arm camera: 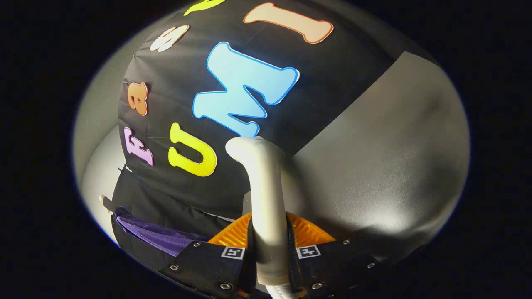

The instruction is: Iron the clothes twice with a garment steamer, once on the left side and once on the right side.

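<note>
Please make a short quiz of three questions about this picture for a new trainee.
1. True or false: the gripper is shut on the steamer handle.
2. Which colour is the garment beside the fingers? A) purple B) green C) red
3. Fill in: the steamer handle rises from between the two ____ pads.

Key: 1 true; 2 A; 3 orange
</note>
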